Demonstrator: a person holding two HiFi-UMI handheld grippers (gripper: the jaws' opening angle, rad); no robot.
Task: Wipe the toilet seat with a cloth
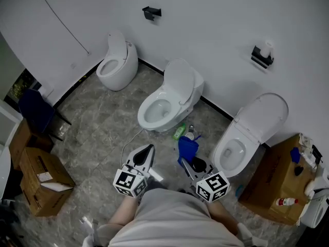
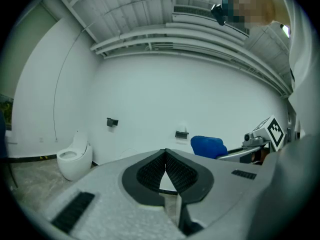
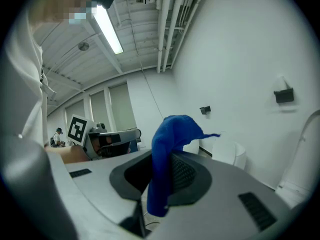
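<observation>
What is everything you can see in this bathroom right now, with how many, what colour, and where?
toilets: three, white, in a row along the wall, lids up
wall holders: two, black, on the wall above the toilets
bottle: one, green, on the floor in front of the middle toilet
cardboard boxes: three, brown, two at the left, one beside the right toilet
chair: one, dark blue, far left by the wall
cloth: one, blue, clamped in the right gripper's jaws
left hand-held gripper: one, grey, jaws together, nothing between them
right hand-held gripper: one, grey, shut on the cloth
</observation>
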